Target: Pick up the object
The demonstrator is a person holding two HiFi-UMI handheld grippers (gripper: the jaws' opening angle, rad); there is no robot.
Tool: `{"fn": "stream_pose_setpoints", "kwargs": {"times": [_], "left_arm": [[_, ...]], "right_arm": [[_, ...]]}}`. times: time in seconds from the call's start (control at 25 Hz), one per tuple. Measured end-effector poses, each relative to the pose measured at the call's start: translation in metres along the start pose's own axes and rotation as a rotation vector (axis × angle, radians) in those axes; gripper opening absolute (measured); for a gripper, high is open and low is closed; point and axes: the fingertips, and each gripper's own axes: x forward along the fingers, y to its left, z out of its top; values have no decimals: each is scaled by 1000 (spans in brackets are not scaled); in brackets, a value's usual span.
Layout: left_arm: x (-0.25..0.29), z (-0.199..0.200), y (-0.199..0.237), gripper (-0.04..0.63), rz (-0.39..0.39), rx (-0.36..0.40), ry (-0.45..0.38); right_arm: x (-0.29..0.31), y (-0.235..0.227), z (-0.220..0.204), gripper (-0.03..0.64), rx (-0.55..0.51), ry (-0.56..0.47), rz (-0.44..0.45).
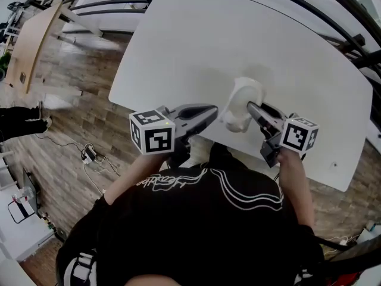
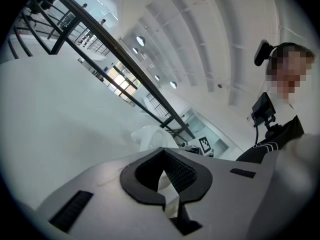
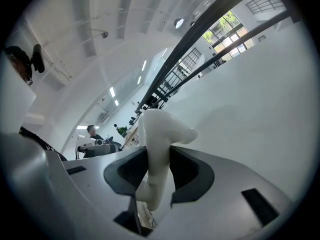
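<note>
The white moulded object (image 1: 241,103) sits at the near side of the white tabletop (image 1: 238,34), just in front of the person, and the right gripper (image 1: 250,107) has hold of it. From that gripper's own camera its dark fingers (image 3: 125,171) stand wide and press on either side of the object's narrow waist, with the rounded, knobbed upper part rising above them. From where things show I can't tell whether its underside is touching the tabletop or clear of it.

The left gripper (image 1: 213,109) points in from the other side, just beside the object but apart from it. Its fingers (image 2: 182,174) meet at the tips with nothing caught between them; only a sliver of white shows through the slot behind the tips.

Both marker cubes face up towards the head camera. The person's black top with white line print (image 1: 196,219) fills the foreground. Off the tabletop's left edge lies wood-plank floor (image 1: 71,124) with a power strip and cable (image 1: 89,154) on it
</note>
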Motion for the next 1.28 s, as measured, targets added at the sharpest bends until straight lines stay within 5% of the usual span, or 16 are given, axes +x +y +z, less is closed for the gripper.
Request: {"fn": "stream_pose_setpoints", "kwargs": {"times": [0.32, 0.84, 1.28], "left_arm": [[-37, -41, -45, 8, -17, 51, -25], [-78, -44, -103, 8, -45, 111, -52], [-120, -88, -160, 8, -74, 194, -50]], "right_arm": [[-38, 61, -37, 126, -60, -90, 35], [-74, 134, -43, 126, -126, -169, 63], [-119, 189, -100, 126, -174, -232, 61]]}}
